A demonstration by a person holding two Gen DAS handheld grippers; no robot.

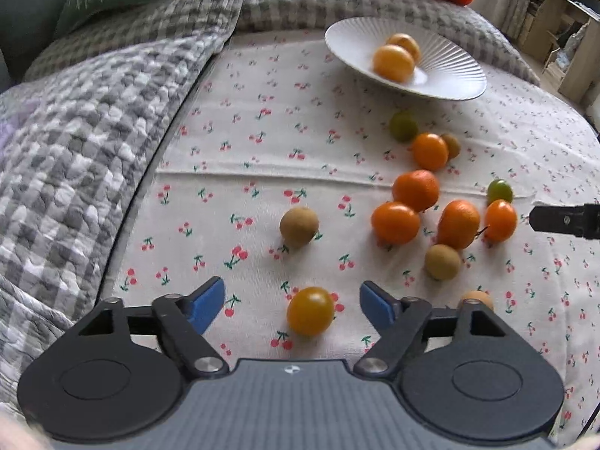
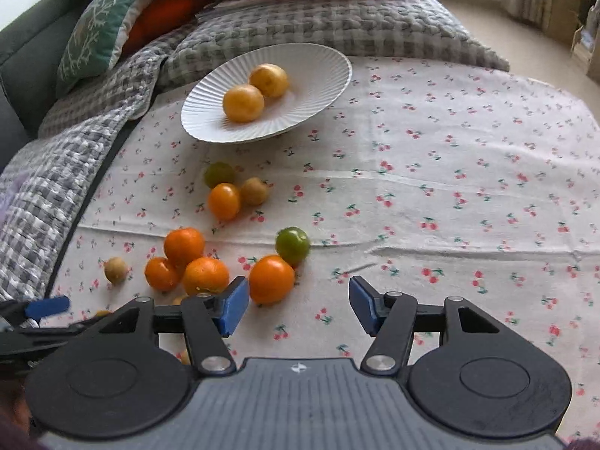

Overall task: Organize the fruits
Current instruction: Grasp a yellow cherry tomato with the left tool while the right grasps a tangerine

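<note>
Your left gripper hangs low over the cherry-print cloth with its blue pads apart, and a yellow-orange tomato sits on the cloth right between them, clear gaps on both sides, so nothing is clamped. Just ahead of it lies a brown round fruit, alone. To the right is the main cluster of orange fruits, touching one another, with another brown fruit at its near edge and a small green one at the far right. Your right gripper also stands with its pads spread and only bare cloth between them; an orange tomato sits just beside its left pad, outside the gap, with a green fruit touching it from behind. Farther back the white ribbed plate rests on the cloth near the grey checked blanket and holds two yellow fruits pressed side by side. The rest of the fruit is off the plate, scattered on the cloth
</note>
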